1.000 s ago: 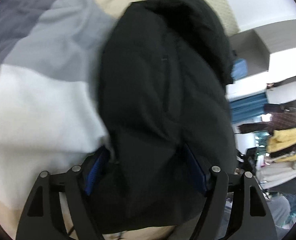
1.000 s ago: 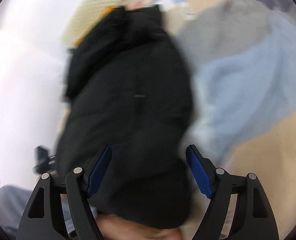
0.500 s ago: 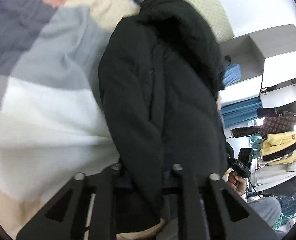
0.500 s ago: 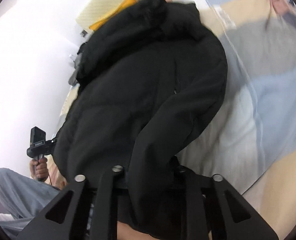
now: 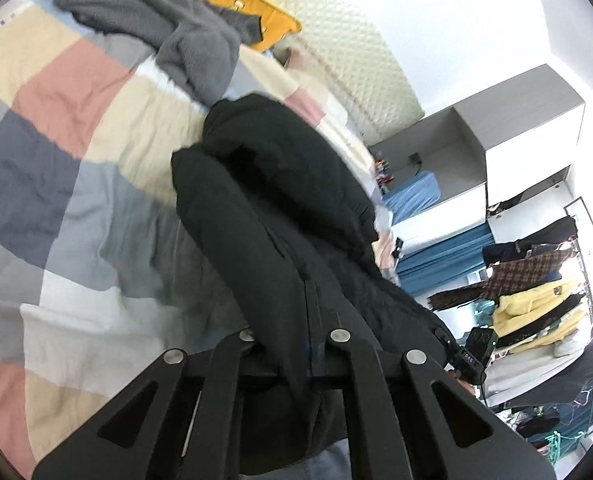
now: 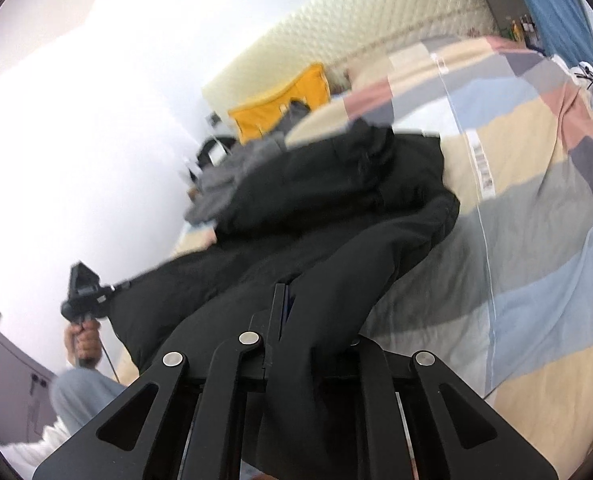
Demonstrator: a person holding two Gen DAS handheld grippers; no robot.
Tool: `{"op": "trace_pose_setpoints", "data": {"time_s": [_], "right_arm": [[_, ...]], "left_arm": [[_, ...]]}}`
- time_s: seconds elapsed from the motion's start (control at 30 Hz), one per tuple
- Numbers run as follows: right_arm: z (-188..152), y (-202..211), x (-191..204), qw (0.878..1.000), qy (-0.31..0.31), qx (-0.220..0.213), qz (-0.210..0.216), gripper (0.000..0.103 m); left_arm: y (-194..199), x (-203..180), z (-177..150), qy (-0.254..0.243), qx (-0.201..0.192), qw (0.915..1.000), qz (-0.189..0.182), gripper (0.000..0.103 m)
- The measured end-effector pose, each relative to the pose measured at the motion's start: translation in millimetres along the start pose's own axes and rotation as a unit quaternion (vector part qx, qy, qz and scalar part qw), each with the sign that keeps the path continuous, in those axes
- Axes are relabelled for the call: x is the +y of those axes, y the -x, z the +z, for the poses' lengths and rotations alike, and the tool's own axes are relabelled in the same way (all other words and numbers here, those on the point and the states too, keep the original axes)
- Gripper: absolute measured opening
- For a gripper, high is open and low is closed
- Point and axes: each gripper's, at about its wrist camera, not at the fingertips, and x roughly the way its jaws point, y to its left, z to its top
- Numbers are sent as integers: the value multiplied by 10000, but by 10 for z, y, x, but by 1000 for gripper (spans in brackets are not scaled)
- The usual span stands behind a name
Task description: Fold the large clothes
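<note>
A large black padded jacket (image 5: 280, 216) lies along a bed with a patchwork quilt (image 5: 52, 168). My left gripper (image 5: 296, 344) is shut on the jacket's near hem, and the cloth bunches up between its jaws. In the right wrist view the same jacket (image 6: 336, 216) stretches away toward the headboard. My right gripper (image 6: 296, 320) is shut on another part of the near hem. The near end of the jacket is lifted off the quilt (image 6: 536, 208). The fingertips of both grippers are hidden by the cloth.
A grey fleece garment (image 5: 168, 28) and a yellow garment (image 5: 256, 12) lie at the head of the bed by the padded headboard (image 5: 356, 60). Shelving and a rack of hanging clothes (image 5: 536, 300) stand to the right. The other hand-held gripper (image 6: 84, 292) shows at left.
Both grippers were open around the jacket's hem a second ago, then shut on it. Since then they have lifted the near end and pulled back, so more of the bed shows.
</note>
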Motion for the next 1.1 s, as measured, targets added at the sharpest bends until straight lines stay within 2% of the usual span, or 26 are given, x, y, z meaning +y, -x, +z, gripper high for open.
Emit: {"op": "trace_pose_setpoints", "data": {"time_s": [0.13,0.3,0.47,0.53,0.6,0.7,0.73,0.9,1.1], "right_arm": [[54,314,119,9997,36,-194,116,8],[55,541,405,9994,134,-286,105,7],[-40,965,551,9980,-151,-518,324,7],[-43,1016,561,9978,-147,-559,325,7],[-17,969,540,9980,-166,-528,293,7],[84,756,407,9986,-277,-415,178,7],[136,669,329,9985,-370,-392,136,7],[441,404,38,9957,-850,-369,-18,8],[905,140,-73,9931,-1054,-486,-180,7]], "left_arm": [[246,-204,26,10,-142,9998,-99,5],[524,-343,-35,290,-22,9996,-48,5],[846,-551,-187,175,-5,9996,-201,5],[920,-581,-247,204,35,9995,-246,6],[926,-602,-260,161,77,9997,-185,6],[745,-615,-178,-120,141,9993,324,7],[631,-548,-121,-30,194,9989,423,7],[275,-396,151,176,363,9975,583,7],[86,-517,605,138,295,9971,690,8]]}}
